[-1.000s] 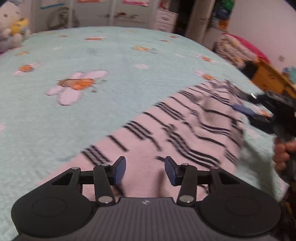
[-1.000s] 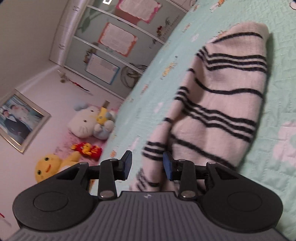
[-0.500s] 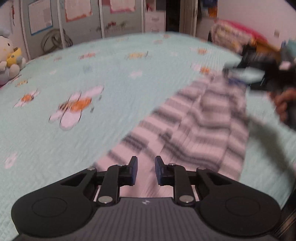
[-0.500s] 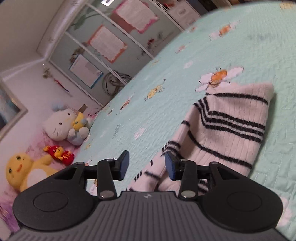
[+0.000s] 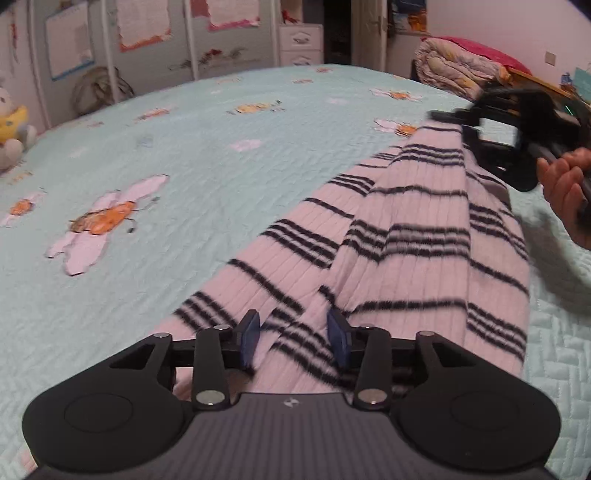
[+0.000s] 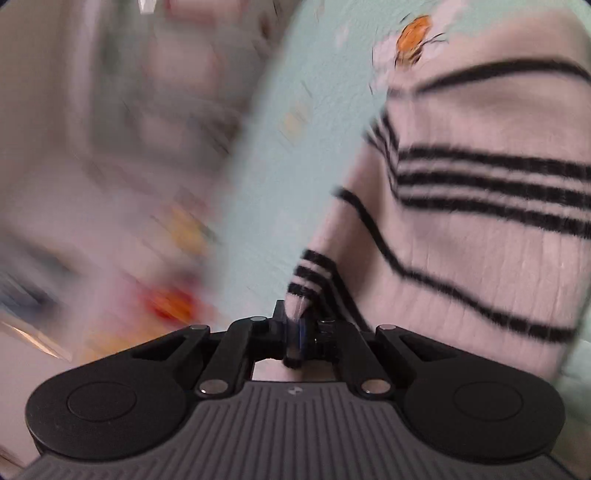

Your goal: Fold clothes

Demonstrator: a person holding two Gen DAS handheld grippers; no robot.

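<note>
1. A pink ribbed knit sweater with thin black stripes (image 5: 413, 236) lies on a bed covered by a pale mint quilted bedspread printed with orange-and-white flowers (image 5: 192, 177). In the left wrist view it runs as a long band from the near edge towards the far right.
2. The left gripper (image 5: 294, 341) is released: its two blue-padded fingers (image 5: 248, 338) stand apart, with a fold of the sweater lying in the gap between them. Whether the pads touch the cloth cannot be told.
3. The right gripper (image 6: 295, 334) is clenched on the sweater. A narrow striped edge of the knit comes up out of its closed fingers in the right wrist view, and the bulk of the garment spreads away to the right.
4. In the left wrist view the right gripper (image 5: 458, 123) appears at the far right, black and somewhat blurred, holding the far end of the sweater lifted off the bedspread. The person's hand (image 5: 565, 192) grips its handle just behind.
5. The right wrist view is heavily smeared on its left side, so nothing there can be made out beyond patches of colour.
6. Beyond the bed stand pale wardrobe doors with paper sheets stuck on them (image 5: 147, 33), a white drawer unit (image 5: 301, 42), and a heap of bedding at the right (image 5: 454, 66).
</note>
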